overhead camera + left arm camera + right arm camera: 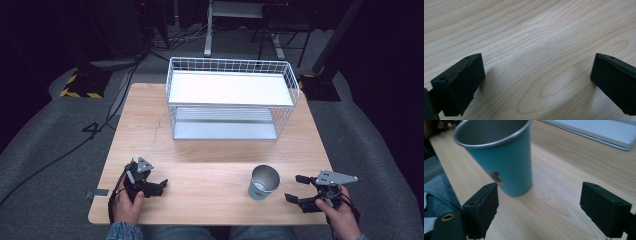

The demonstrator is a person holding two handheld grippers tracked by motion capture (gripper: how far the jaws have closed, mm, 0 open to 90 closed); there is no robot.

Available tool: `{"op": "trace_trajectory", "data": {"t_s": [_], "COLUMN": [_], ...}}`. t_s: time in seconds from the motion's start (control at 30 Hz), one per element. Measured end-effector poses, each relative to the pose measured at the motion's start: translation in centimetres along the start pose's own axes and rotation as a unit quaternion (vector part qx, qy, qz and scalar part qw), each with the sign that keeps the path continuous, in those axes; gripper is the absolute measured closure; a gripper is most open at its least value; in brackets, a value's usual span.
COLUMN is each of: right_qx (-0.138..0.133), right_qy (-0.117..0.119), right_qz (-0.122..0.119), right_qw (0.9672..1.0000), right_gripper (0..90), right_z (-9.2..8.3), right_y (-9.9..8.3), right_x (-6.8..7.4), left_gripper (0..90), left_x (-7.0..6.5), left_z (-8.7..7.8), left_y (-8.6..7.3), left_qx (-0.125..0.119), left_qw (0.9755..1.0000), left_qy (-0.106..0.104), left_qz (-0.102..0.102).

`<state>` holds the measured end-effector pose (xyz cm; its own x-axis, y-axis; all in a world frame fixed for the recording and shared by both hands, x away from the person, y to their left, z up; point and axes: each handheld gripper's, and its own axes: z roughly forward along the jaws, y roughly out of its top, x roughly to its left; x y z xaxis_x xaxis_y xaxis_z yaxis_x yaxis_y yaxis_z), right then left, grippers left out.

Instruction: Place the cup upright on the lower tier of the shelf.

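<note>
Clearly the cup (263, 182) sits nearer my right hand-held gripper (301, 188).
Upright on the table (210, 165), it stands just left of those parted jaws; my left hand-held gripper (157, 186), also spread apart, rests well away over bare wood.

Looks like a lab / recording setup, not a home. Small wood-grain table (210, 165) sits alone on grey carpet (45, 145), dark all round. Loose cables (107, 120) run across the floor, hazard-striped stand base (80, 87) at left, white desk legs (207, 30) and a black chair (280, 27) behind.
</note>
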<state>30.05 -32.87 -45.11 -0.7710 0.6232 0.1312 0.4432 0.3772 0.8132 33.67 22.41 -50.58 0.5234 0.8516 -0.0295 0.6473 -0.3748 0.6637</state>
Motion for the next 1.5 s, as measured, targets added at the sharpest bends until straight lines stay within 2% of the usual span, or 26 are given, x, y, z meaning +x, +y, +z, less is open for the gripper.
{"op": "trace_trajectory", "data": {"t_s": [0.27, 0.33, 0.47, 0.73, 0.9, 1.0, 1.17, 1.23, 1.5], "right_qx": [0.005, 0.003, 0.001, 0.002, 0.000, -0.005, -0.013, -0.016, -0.015], "right_qy": [0.035, 0.037, 0.034, 0.014, 0.016, 0.014, 0.012, 0.012, 0.010], "right_qz": [-0.025, -0.028, -0.028, -0.017, -0.008, 0.000, -0.005, -0.013, -0.021], "right_qw": [0.9990, 0.9989, 0.9990, 0.9998, 0.9998, 0.9999, 0.9998, 0.9997, 0.9996], "right_gripper": [16.0, 16.0, 16.0, 16.0, 16.0, 16.0, 16.3, 19.6, 20.7], "right_z": [1.8, 2.3, 3.4, 6.4, 7.5, 7.9, 8.4, 8.5, 8.4], "right_y": [0.5, 0.6, 0.5, 0.2, 0.3, 0.4, 0.5, 0.5, 0.5], "right_x": [2.4, 2.6, 3.1, 3.3, 3.2, 3.3, 3.3, 3.4, 3.5], "left_gripper": [0.1, 0.1, 0.1, 0.1, 0.1, 0.1, 0.1, 0.1, 0.1], "left_x": [0.0, 0.0, 0.0, -0.1, -0.1, -0.1, -0.1, -0.1, -0.1], "left_z": [0.0, 0.0, 0.0, -0.1, -0.1, -0.1, -0.1, -0.1, -0.1], "left_y": [0.0, 0.0, 0.0, -0.1, -0.2, -0.2, -0.2, -0.2, -0.2], "left_qx": [0.000, 0.000, 0.000, -0.003, -0.001, -0.001, -0.001, -0.001, -0.001], "left_qw": [1.0000, 1.0000, 1.0000, 1.0000, 1.0000, 1.0000, 1.0000, 1.0000, 1.0000], "left_qy": [0.000, 0.000, 0.000, 0.005, 0.005, 0.005, 0.005, 0.005, 0.005], "left_qz": [0.000, 0.000, 0.000, -0.003, -0.003, -0.003, -0.003, -0.003, -0.003]}}
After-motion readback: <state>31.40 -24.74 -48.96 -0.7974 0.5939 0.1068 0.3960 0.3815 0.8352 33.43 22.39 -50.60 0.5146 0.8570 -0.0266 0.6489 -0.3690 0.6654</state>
